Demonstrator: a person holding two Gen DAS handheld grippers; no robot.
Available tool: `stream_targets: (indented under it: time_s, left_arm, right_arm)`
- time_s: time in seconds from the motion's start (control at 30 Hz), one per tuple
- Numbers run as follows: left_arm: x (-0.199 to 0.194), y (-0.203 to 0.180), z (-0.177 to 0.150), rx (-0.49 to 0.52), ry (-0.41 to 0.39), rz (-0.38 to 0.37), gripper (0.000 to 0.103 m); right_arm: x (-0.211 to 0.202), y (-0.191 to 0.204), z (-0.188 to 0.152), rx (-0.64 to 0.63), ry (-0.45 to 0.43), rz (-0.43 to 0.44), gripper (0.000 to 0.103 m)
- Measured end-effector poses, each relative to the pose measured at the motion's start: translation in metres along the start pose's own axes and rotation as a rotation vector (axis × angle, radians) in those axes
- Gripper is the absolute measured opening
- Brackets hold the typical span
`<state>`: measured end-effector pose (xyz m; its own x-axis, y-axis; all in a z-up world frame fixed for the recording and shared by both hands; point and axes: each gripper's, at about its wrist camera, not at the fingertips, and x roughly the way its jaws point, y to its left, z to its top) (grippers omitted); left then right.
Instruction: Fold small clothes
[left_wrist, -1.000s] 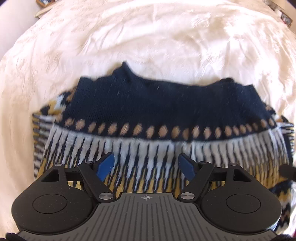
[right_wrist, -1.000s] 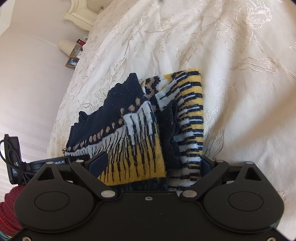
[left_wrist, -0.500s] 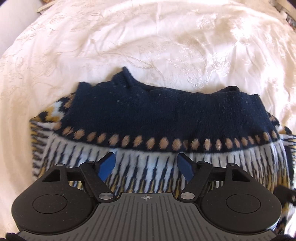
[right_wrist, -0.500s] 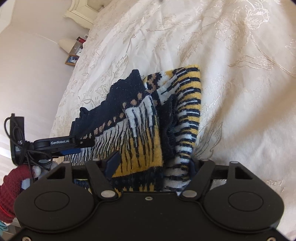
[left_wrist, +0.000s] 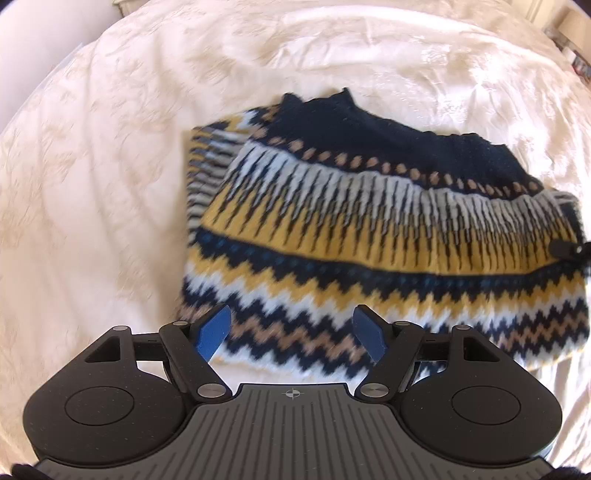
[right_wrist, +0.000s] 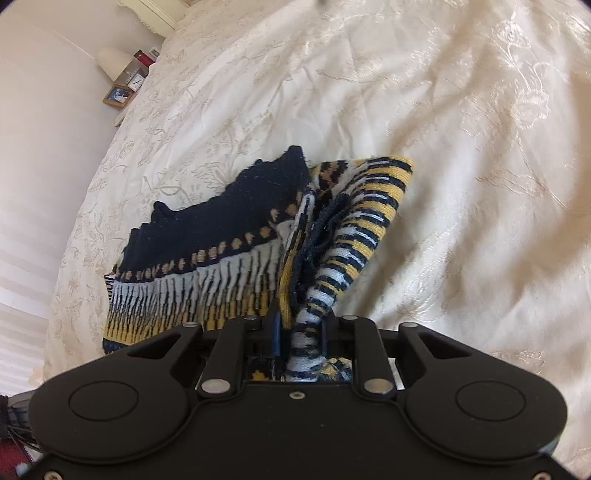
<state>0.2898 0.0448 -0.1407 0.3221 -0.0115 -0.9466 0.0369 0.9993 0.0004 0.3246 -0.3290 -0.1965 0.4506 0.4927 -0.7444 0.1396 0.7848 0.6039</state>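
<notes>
While the patterned knit sweater (left_wrist: 369, 236) lies on the cream embroidered bedspread (left_wrist: 92, 221), everything else sits well away from it, off the bed's edge. Far to the sweater's left in the right wrist view, past the bedspread's edge, stand a white lamp (right_wrist: 112, 62), a small clock (right_wrist: 135, 82) and a framed picture (right_wrist: 117, 96) against the pale wall. Near the sweater's zigzag hem, the left gripper (left_wrist: 291, 332) hovers with its blue pads (left_wrist: 212, 330) spread wide and nothing between them; only bare bedspread and hem show in the gap. On the sweater's right side, the right gripper (right_wrist: 299, 332) is clenched on a bunched striped fold of the sweater (right_wrist: 229, 236), which rises from the jaws and hides their tips. To the right of that fold, only rumpled bedspread (right_wrist: 480, 184) extends. In the left wrist view a dark tip, blurred, touches the sweater's right edge.
</notes>
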Motion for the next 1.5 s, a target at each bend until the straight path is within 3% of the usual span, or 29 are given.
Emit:
stream_targets:
  time_s: [0.27,0.4,0.77,1.0,1.17,1.23,1.27,1.3,1.5]
  left_arm:
    - [-0.011,0.055,-0.018,-0.044,0.006,-0.051,0.072]
    - [-0.013,0.082,-0.024,-0.047,0.008,-0.053,0.072]
    - [-0.012,0.148,-0.036,-0.084,0.018,-0.024,0.072]
    - [-0.012,0.159,-0.040,-0.105,0.021,-0.036,0.072]
    - [-0.013,0.151,-0.037,-0.087,0.013,-0.056,0.072]
    - [-0.015,0.147,-0.033,-0.076,0.004,-0.065,0.072]
    - [-0.016,0.144,-0.030,-0.070,-0.003,-0.074,0.072]
    - [-0.017,0.142,-0.026,-0.067,-0.010,-0.085,0.072]
    - [-0.014,0.119,0.002,-0.066,-0.033,-0.183,0.072]
  right_arm:
    - [-0.012,0.090,0.003,-0.088,-0.028,0.040,0.027]
    - [-0.002,0.138,0.001,-0.113,-0.038,0.100,0.027]
    - [0.102,0.246,-0.030,-0.219,0.085,0.145,0.021]
    - [0.144,0.265,-0.048,-0.244,0.123,0.109,0.021]
    - [0.134,0.266,-0.055,-0.208,0.105,0.239,0.028]
    - [0.124,0.264,-0.054,-0.220,0.074,0.246,0.039]
    - [0.120,0.261,-0.052,-0.221,0.055,0.243,0.049]
    - [0.113,0.257,-0.051,-0.218,0.037,0.236,0.051]
    - [0.083,0.215,-0.048,-0.181,-0.031,0.120,0.056]
